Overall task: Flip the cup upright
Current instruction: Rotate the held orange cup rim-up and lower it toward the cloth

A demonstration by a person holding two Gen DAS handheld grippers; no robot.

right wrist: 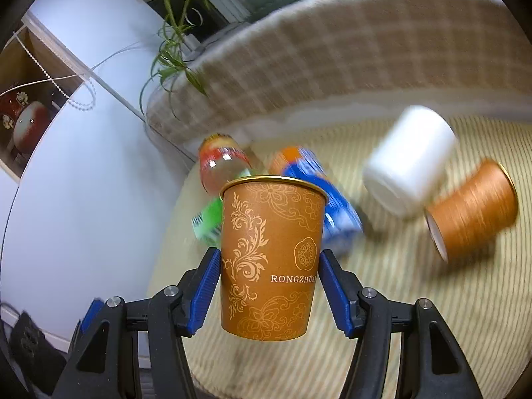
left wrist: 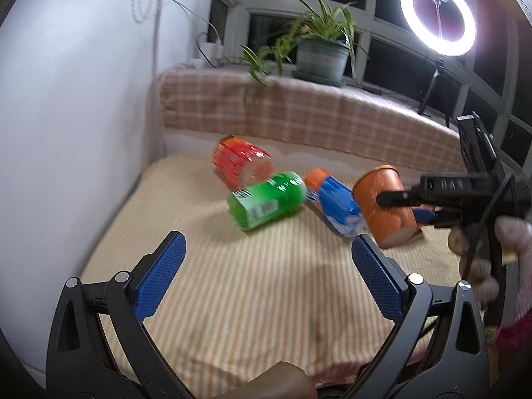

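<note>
My right gripper (right wrist: 270,286) is shut on an orange paper cup (right wrist: 271,252) with gold flower print, rim up, held above the striped mat (right wrist: 415,299). In the left wrist view the same cup (left wrist: 385,207) hangs in the right gripper (left wrist: 395,199), tilted, just above the mat. My left gripper (left wrist: 266,259) is open and empty, low over the mat (left wrist: 252,286), in front of the cans. A second orange cup (right wrist: 475,206) lies on its side at the right.
A red can (left wrist: 242,163), a green can (left wrist: 267,204) and a blue-orange can (left wrist: 332,202) lie on the mat. A white cup (right wrist: 410,179) lies tipped near the second orange cup. A plaid-covered ledge (left wrist: 299,113) with a potted plant (left wrist: 321,53) runs behind; a white wall (left wrist: 76,116) is left.
</note>
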